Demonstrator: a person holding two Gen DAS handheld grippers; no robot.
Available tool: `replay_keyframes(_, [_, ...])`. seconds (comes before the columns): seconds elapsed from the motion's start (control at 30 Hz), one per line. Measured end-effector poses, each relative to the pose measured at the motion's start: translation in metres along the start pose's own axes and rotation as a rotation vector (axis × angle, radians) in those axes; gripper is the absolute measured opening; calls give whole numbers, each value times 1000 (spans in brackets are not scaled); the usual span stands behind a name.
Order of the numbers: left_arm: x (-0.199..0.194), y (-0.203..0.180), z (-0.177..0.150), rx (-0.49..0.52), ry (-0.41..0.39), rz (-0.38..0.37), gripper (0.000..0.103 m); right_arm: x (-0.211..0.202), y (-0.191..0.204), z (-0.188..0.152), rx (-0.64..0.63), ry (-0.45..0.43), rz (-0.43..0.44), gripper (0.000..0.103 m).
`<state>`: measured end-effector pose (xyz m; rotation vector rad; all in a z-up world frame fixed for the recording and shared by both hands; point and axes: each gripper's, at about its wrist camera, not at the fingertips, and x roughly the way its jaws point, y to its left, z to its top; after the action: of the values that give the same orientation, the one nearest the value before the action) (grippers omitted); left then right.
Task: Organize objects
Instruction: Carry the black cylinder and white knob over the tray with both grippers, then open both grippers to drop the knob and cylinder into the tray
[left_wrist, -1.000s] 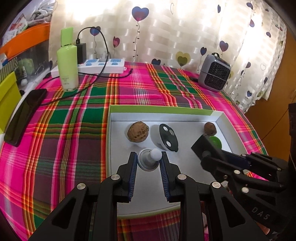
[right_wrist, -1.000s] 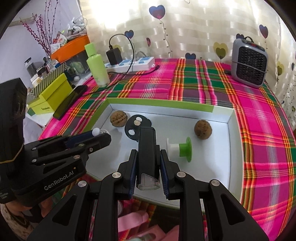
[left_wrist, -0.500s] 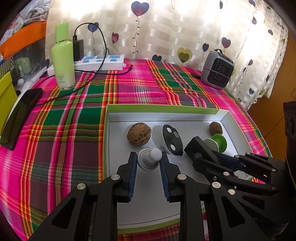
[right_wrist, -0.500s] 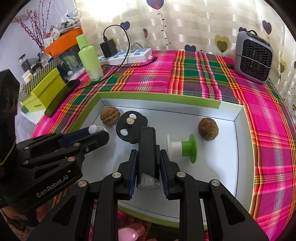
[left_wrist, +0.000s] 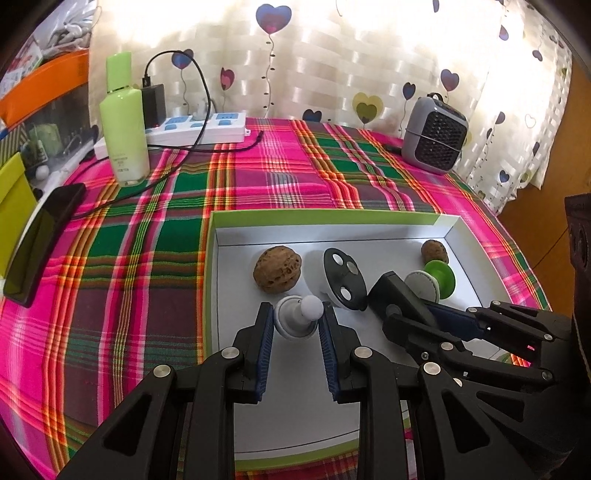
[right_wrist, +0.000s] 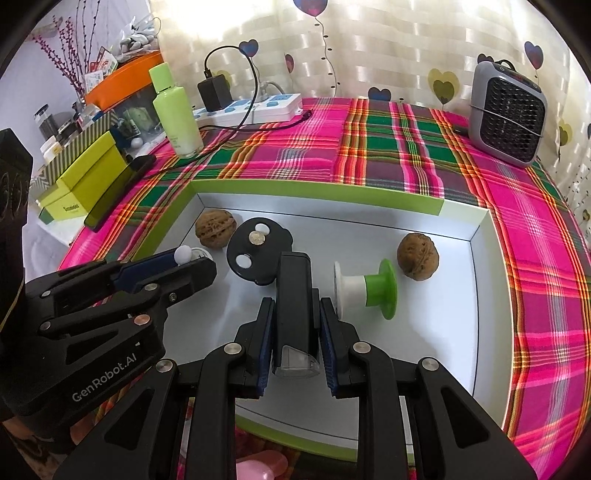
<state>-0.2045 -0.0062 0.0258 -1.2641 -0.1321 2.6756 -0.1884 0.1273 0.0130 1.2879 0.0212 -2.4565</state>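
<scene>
Fingers of right gripper (right_wrist: 293, 334) pinching black block (right_wrist: 294, 295), long axis pointing up-frame toward black disc (right_wrist: 258, 254) in tray (right_wrist: 317, 192). Left gripper (left_wrist: 296, 332) fingers spread either side of white knob (left_wrist: 295, 317), centre frame, seemingly not yet clamped.

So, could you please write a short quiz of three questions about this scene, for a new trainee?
1. True or false: the right gripper is shut on a black block.
2. How many walnuts lie in the white tray?
3. The white knob sits between the fingers of which gripper? A) left gripper B) right C) neither

Key:
1. True.
2. Two: the left walnut beside the black disc, the right walnut beside the green spool.
3. A.
</scene>
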Motion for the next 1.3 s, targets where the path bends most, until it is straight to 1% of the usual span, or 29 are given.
replay_keyframes(0.37, [1, -3, -1, 17, -5, 21, 23, 2, 0, 0, 4, -1, -4, 24])
replay_keyframes(0.8, [2, -3, -1, 22, -5, 24, 25, 0, -1, -1, 15, -9, -1, 24])
replay_keyframes(1.1, [2, -4, -1, 22, -5, 22, 29, -2, -1, -1, 16, -23, 1, 25])
replay_keyframes(1.3, [-1, -4, -2, 24, -9, 30, 32, -6, -2, -3, 17, -31, -3, 27])
